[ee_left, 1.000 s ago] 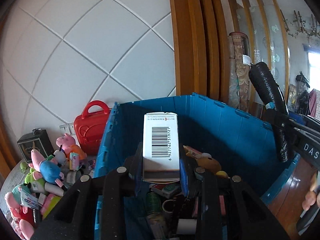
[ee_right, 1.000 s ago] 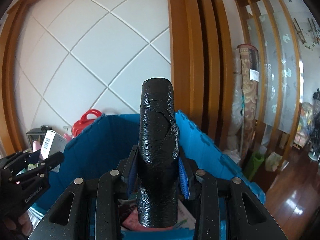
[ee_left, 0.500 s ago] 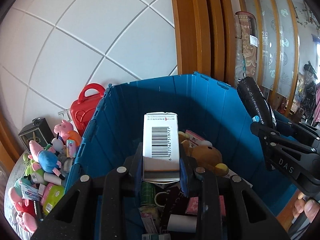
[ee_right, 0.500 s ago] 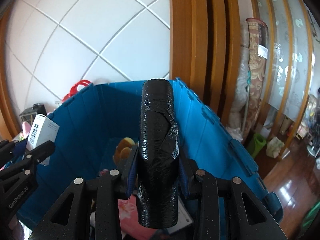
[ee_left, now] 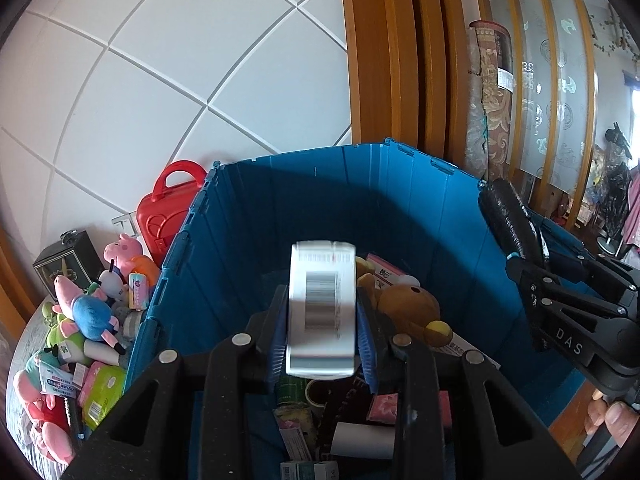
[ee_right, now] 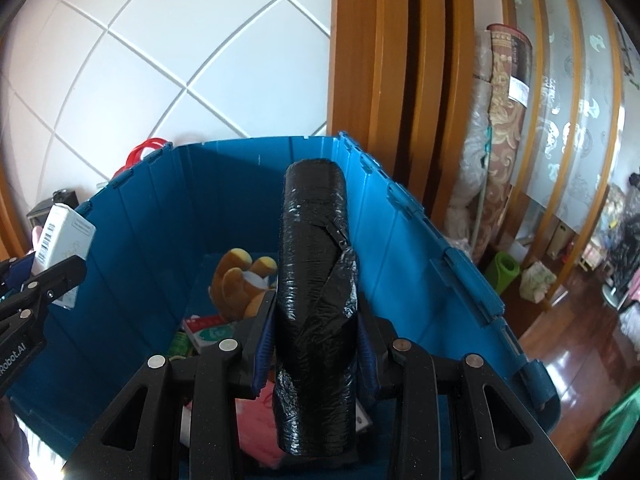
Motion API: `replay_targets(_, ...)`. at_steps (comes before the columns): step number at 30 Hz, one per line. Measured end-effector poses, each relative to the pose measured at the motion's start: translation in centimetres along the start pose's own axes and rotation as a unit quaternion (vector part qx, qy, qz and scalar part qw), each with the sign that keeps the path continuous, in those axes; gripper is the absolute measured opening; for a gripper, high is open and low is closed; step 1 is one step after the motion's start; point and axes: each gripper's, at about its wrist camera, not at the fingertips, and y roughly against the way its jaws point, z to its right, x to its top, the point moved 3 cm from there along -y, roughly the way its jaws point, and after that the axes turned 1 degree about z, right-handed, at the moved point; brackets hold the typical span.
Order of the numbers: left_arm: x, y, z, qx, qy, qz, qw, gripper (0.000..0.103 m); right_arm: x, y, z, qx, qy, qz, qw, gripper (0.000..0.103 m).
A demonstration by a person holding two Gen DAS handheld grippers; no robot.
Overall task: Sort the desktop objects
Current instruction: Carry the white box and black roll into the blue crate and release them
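Left gripper (ee_left: 322,320) fingers around motion-blurred white box (ee_left: 322,308), barcode unreadable; whether released, cannot tell. Right gripper (ee_right: 316,344), "DAS" at 3 o'clock, clamps black roll (ee_right: 316,304).

Black gripper (ee_left: 322,316); blue jaws; silver screws

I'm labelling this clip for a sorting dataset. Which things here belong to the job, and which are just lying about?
Job:
- white barcoded box in left claw
- black wrapped roll in right claw
- blue crate

Lying about:
- rolled carpets
- green mat roll
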Motion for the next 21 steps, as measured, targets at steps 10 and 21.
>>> replay_targets(10,0.0,2.1,0.0,0.001,0.002,0.036,0.9993,0.078,1.5,3.2,-0.4,-0.011,0.014,0.071,0.997,0.099)
replay_targets(21,-0.6,6.9,-2.2,0.016,0.034,0.111,0.9932,0.087,0.7,7.8,-1.3,-0.031,0.022,0.138,0.990,0.103)
